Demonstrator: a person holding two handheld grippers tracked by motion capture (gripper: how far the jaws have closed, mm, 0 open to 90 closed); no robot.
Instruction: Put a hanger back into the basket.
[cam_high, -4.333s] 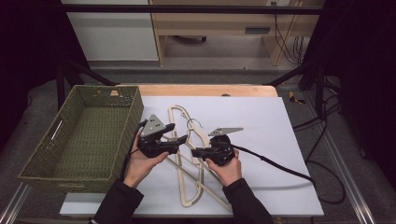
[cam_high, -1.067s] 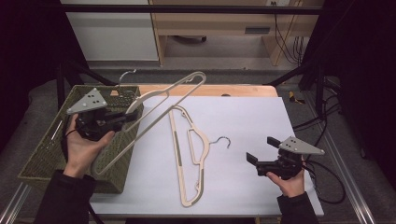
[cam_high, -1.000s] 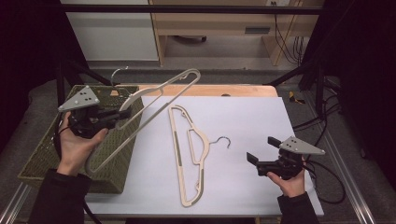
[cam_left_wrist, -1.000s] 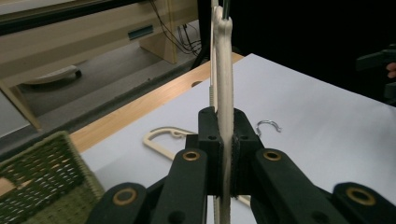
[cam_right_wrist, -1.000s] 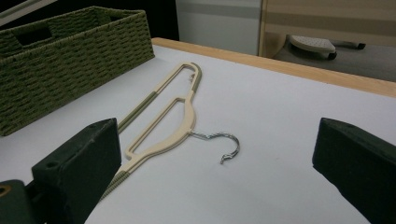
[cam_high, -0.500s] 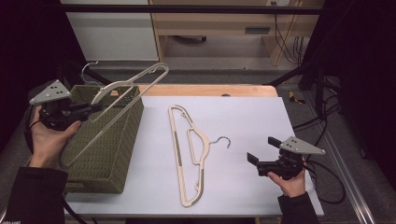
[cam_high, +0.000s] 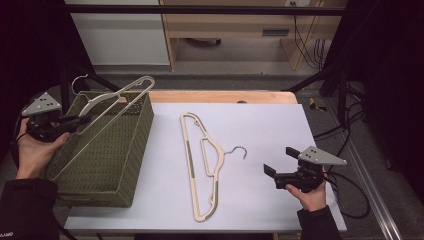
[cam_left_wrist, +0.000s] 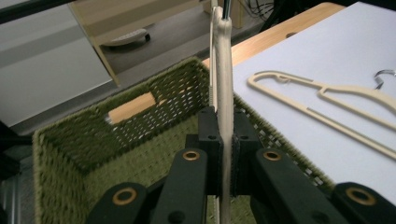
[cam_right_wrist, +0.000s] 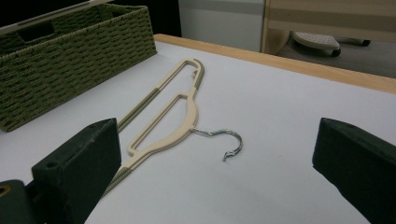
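My left tongs (cam_high: 75, 120) are clamped on the flat beige bar of a hanger (cam_high: 107, 111), which hangs tilted over the woven green basket (cam_high: 127, 155) just beneath them. To do this well, I'd tip the wire hook clear of the rim, lower it and only then let go. My right tongs (cam_high: 279, 167) gape wide and empty above the counter (cam_high: 280, 125); the second hanger (cam_right_wrist: 173, 123), slim plastic with a metal hook, lies ahead of them.

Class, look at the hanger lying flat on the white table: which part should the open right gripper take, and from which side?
Probably the straight bottom bar of the hanger, from above with the right gripper: it lies flat, thin and unobstructed, while the metal hook is thin and curved.
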